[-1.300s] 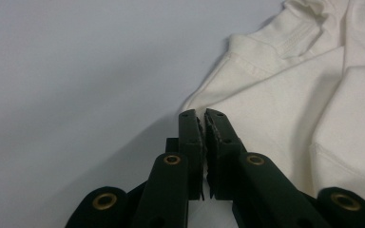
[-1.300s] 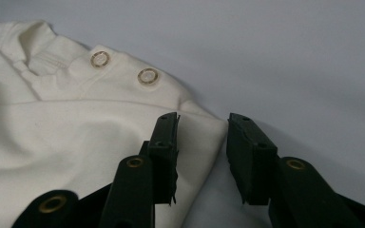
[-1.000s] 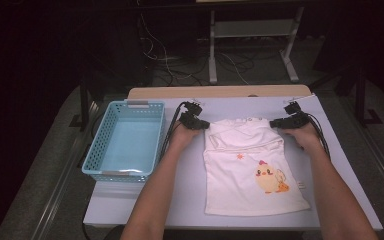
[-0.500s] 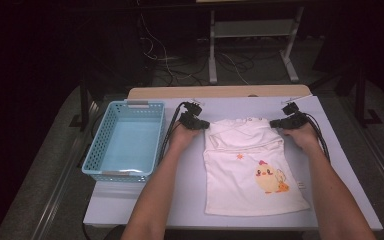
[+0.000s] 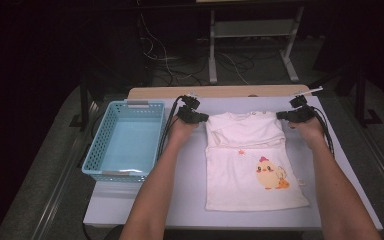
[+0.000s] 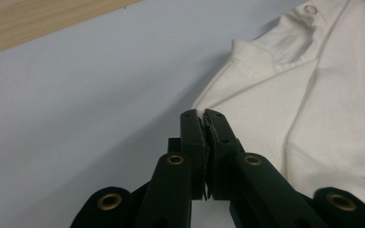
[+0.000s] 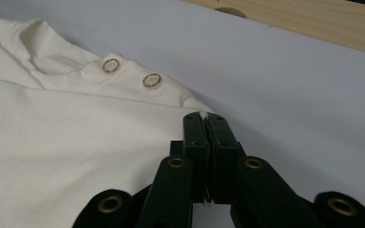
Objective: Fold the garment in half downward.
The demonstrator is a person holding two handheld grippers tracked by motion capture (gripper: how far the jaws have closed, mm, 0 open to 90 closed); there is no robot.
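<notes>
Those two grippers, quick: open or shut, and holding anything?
Left gripper: shut on the shirt, at its shoulder edge.
Right gripper: shut on the shirt's other shoulder edge.

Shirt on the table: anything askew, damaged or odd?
Nothing stands out. The white chick-print shirt lies flat and face up, sleeves folded in; the left gripper and right gripper are each shut on a shoulder corner. The blue basket sits square.
</notes>
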